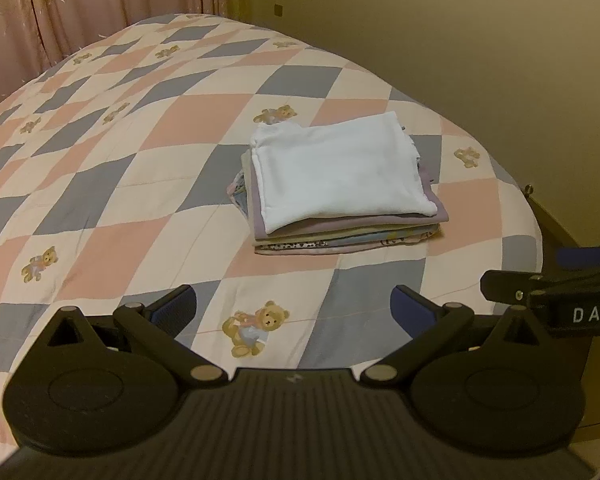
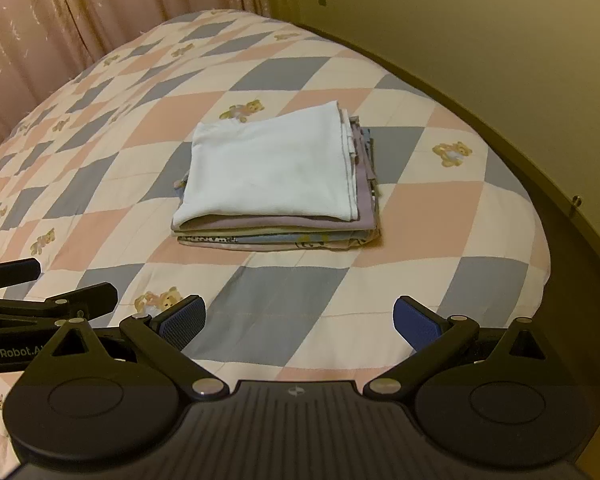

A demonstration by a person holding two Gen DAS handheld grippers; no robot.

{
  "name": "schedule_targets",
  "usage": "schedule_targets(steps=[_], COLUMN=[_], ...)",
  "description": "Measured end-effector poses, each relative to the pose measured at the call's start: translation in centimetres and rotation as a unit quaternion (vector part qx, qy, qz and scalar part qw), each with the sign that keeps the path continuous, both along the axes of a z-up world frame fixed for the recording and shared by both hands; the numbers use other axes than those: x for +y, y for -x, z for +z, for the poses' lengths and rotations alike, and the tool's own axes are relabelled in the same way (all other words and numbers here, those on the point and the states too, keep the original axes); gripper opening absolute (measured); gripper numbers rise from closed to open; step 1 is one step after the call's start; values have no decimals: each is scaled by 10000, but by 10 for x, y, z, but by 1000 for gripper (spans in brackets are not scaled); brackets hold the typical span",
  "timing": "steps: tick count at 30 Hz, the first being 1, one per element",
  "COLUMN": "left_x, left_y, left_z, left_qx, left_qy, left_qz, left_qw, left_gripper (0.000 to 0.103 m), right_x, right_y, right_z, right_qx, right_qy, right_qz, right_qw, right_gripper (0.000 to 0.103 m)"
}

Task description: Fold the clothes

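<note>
A neat stack of folded clothes (image 1: 340,200) (image 2: 276,196) lies on the bed, with a white folded garment (image 1: 336,172) (image 2: 272,168) on top and lilac, yellow and patterned pieces under it. My left gripper (image 1: 294,310) hovers over the quilt in front of the stack, open and holding nothing. My right gripper (image 2: 300,320) is likewise open and empty, a little nearer than the stack. Each gripper shows at the edge of the other's view: the right gripper (image 1: 548,280) and the left gripper (image 2: 48,284).
The bed carries a checked quilt (image 1: 140,184) (image 2: 112,160) in pink, blue and cream with teddy bears. Pink curtains (image 1: 60,4) (image 2: 80,8) hang behind it. A yellowish wall (image 1: 460,40) and a dark bed frame (image 2: 540,160) run along the right side.
</note>
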State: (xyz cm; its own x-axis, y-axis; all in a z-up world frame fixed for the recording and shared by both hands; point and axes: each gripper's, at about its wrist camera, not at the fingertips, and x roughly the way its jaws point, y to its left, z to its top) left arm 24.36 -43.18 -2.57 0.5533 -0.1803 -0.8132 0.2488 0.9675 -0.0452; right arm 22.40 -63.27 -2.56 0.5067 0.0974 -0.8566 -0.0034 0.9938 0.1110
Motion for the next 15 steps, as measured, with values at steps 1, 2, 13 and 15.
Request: schedule_targets(steps=[1, 2, 13, 15], left_x=[0, 0, 3, 5], left_y=[1, 2, 16, 19], left_z=[1, 1, 11, 12], left_qx=[-12, -24, -166, -182], left_qy=[6, 12, 13, 20], left_qz=[-2, -4, 8, 22], left_qw=[10000, 10000, 9999, 9998], left_gripper=[102, 102, 102, 102], right_x=[0, 1, 3, 4], right_y=[1, 2, 16, 19], right_z=[1, 1, 11, 13], right_qx=[-10, -21, -147, -167], right_qy=[1, 3, 39, 57], right_qz=[-1, -2, 19, 40], right_qw=[10000, 10000, 9999, 9998], right_gripper=[103, 103, 103, 103])
